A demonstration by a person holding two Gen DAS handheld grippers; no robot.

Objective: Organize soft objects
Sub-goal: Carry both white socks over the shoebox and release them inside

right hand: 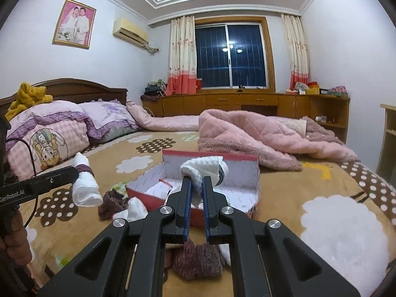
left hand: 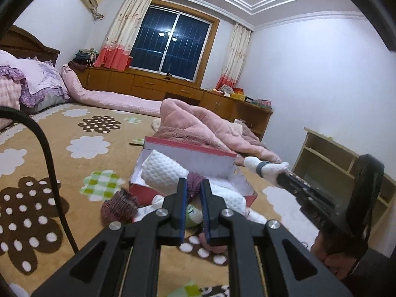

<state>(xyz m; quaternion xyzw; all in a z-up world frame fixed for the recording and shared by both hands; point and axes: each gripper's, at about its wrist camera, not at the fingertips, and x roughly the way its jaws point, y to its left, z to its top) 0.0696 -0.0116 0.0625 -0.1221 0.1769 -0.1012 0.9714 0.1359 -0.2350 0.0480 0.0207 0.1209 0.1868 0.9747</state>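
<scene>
A red box with a white inside [left hand: 198, 157] [right hand: 237, 173] stands open on the bed. My left gripper [left hand: 193, 188] is shut on a white rolled sock with a maroon band [right hand: 85, 185], held left of the box. My right gripper [right hand: 196, 185] is shut on a white knitted sock with a grey band [right hand: 200, 170], held over the box; it shows in the left wrist view [left hand: 262, 169] at the box's right corner. White knitted socks [left hand: 163, 170] lie inside the box. Maroon knitted socks [left hand: 118, 206] [right hand: 112, 201] and white ones [right hand: 133, 209] lie on the bed before the box.
A patterned tan blanket [right hand: 321, 198] covers the bed. A pink quilted garment [right hand: 247, 133] lies behind the box. Pillows [right hand: 61, 128] sit at the headboard. A wooden cabinet [right hand: 247, 104] runs under the window. A wooden shelf [left hand: 329, 158] stands to the right.
</scene>
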